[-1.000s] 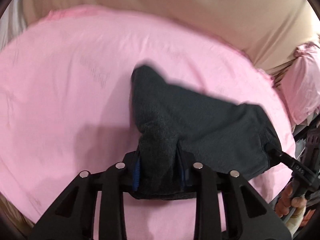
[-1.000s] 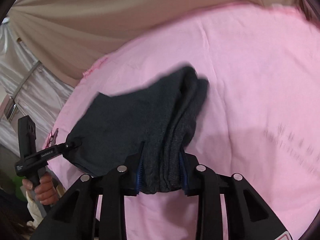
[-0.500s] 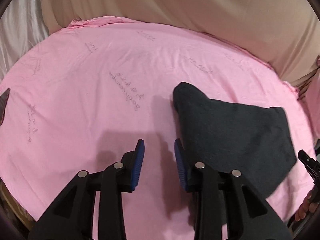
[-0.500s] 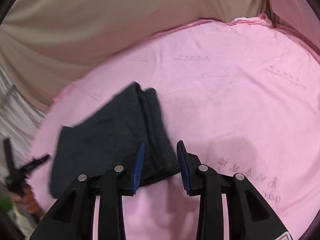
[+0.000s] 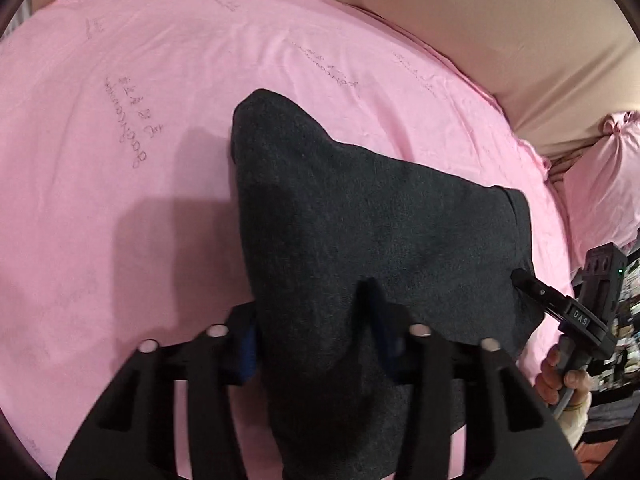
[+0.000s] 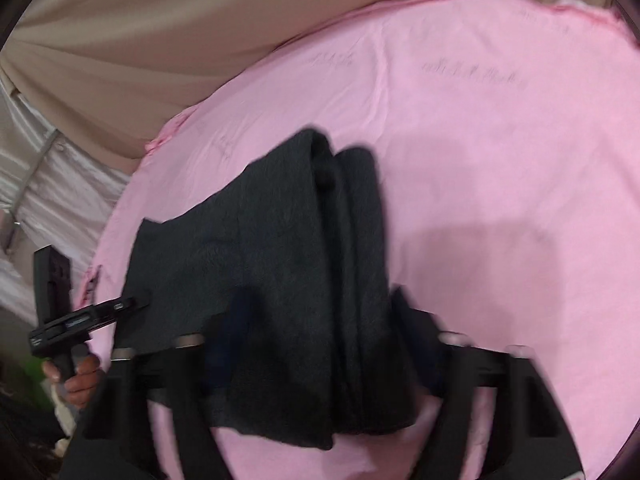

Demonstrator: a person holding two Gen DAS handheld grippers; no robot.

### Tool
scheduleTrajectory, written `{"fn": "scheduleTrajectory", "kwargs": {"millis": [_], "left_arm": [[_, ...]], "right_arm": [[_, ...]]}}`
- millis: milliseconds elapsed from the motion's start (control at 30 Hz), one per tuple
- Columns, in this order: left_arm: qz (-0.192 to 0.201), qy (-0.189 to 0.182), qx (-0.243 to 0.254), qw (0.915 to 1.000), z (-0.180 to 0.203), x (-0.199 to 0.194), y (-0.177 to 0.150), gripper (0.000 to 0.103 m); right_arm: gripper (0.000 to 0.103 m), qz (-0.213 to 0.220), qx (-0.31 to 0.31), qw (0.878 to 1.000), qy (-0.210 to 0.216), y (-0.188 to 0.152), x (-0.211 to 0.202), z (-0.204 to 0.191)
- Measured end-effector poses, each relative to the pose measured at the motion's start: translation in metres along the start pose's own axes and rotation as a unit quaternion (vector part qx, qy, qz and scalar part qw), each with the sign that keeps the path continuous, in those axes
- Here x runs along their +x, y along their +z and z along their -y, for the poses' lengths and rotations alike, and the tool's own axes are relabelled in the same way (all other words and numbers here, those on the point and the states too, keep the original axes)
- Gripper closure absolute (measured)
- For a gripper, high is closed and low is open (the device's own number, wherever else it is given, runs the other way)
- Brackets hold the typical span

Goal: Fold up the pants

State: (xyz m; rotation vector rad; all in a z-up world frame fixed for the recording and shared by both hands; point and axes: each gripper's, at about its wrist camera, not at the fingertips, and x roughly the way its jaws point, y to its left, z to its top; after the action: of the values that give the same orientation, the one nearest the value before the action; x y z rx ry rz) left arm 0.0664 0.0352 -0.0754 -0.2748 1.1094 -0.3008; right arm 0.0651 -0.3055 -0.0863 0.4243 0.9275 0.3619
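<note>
The dark grey folded pants lie on the pink sheet. My left gripper has its fingers on either side of the pants' near left corner, with cloth bunched between the blue pads. My right gripper likewise straddles the thick folded right edge of the pants. Each gripper also shows in the other's view, at the pants' far corner: the right one in the left wrist view, the left one in the right wrist view.
The pink sheet covers a round surface with faint writing on it. A beige drape hangs behind it. A pink bundle lies off the right edge in the left wrist view. Clutter sits at the far right.
Half a second ago both grippers were open and drawn back from the pants. Now both have moved forward onto the near corners and hold cloth between the fingers.
</note>
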Motion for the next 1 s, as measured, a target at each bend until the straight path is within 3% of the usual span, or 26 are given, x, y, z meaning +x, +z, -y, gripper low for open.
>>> {"fn": "scheduleTrajectory", "kwargs": {"millis": [33,67,267,400,533,767,900,1000], "left_arm": [[-0.002,-0.004,0.002,1.0000,0.001,-0.003,0.000,0.077],[-0.005,-0.013,0.001,0.9999,0.001,-0.006,0.000,0.083],[0.004,-0.059,0.062,0.9963,0.024,-0.061,0.005,0.086],[0.035,-0.082,0.111,0.9898,0.051,-0.103,0.014,0.086],[0.104,-0.102,0.157,0.9768,0.075,-0.162,0.028,0.086],[0.262,-0.101,0.216,0.9351,0.114,-0.253,0.053,0.086],[0.328,-0.076,0.220,0.9157,0.128,-0.271,0.081,0.085],[0.351,-0.054,0.207,0.9114,0.130,-0.268,0.113,0.085]], "right_arm": [[0.074,0.000,-0.001,1.000,0.003,-0.004,-0.003,-0.004],[0.077,0.004,0.004,1.000,0.010,-0.008,-0.011,-0.010],[0.080,0.048,0.003,0.998,0.031,-0.043,-0.081,-0.061],[0.080,0.093,-0.007,0.995,0.021,-0.044,-0.122,-0.085],[0.080,0.156,-0.049,0.986,0.017,-0.029,-0.169,-0.112],[0.080,0.275,-0.133,0.952,0.031,0.022,-0.221,-0.165],[0.080,0.320,-0.147,0.935,0.047,0.062,-0.230,-0.172],[0.080,0.340,-0.148,0.927,0.052,0.094,-0.220,-0.172]]}}
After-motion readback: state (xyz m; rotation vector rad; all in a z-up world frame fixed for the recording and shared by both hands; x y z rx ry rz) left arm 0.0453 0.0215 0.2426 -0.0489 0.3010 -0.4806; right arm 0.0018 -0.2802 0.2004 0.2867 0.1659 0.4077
